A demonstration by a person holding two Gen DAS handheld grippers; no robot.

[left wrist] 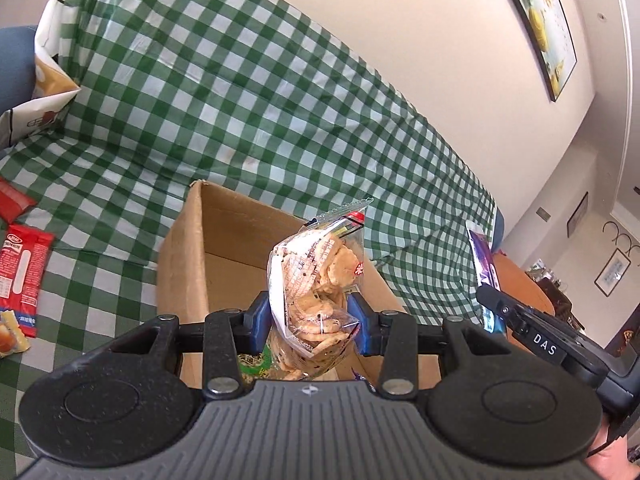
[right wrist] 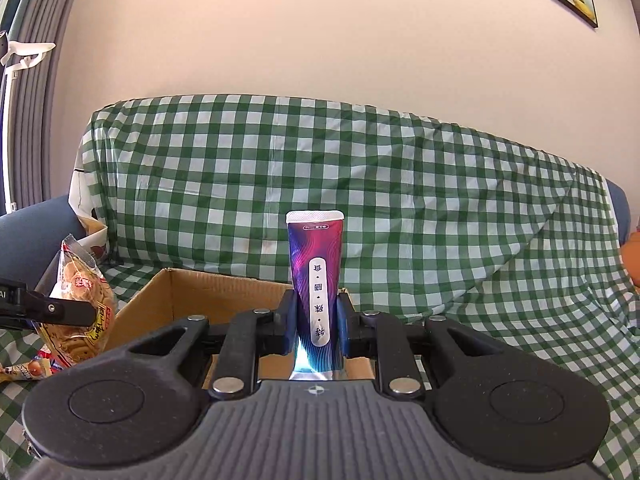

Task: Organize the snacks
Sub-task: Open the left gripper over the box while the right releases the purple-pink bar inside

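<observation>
My left gripper is shut on a clear bag of round crackers, held upright above the open cardboard box. In the right wrist view the same cracker bag hangs at the far left, pinched by the left gripper's fingers. A purple and pink snack packet stands upright between the pads of my right gripper, which is shut on it just over the near side of the cardboard box. That purple packet also shows at the right of the left wrist view.
A green checked cloth covers the sofa. Red snack packets and a small yellow one lie on the cloth left of the box. A paper bag stands at the far left. A green packet lies inside the box.
</observation>
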